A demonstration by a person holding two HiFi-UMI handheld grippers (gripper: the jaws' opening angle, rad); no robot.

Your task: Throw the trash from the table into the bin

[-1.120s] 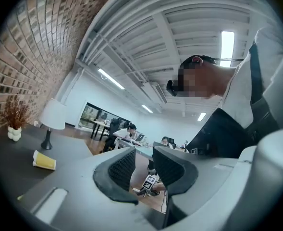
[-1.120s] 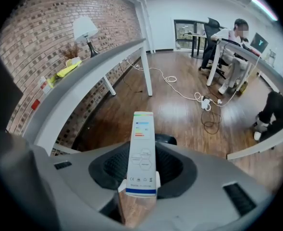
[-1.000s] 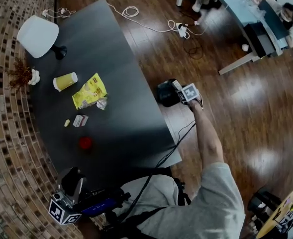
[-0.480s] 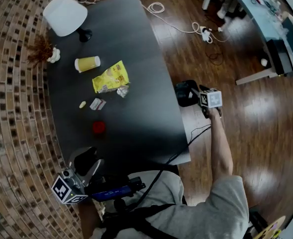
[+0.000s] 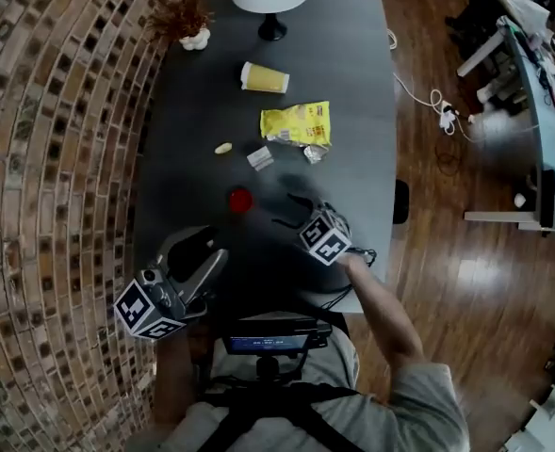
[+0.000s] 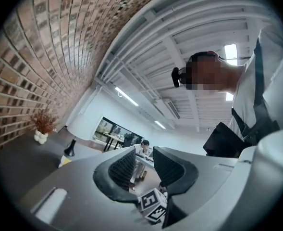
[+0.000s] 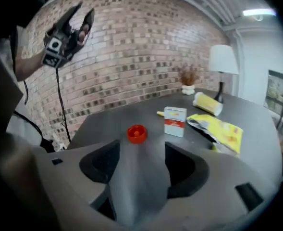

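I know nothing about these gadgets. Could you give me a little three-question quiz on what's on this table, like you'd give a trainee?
1. Pick one: which thing lies nearest the right gripper? A) the lamp B) the red cap C) the potted dried plant
2. True or false: the yellow cup lies on its side.
3. In a word: what is between the right gripper's jaws?

Key
1. B.
2. True.
3. Nothing. Its jaws have just been opening and stand apart, empty.
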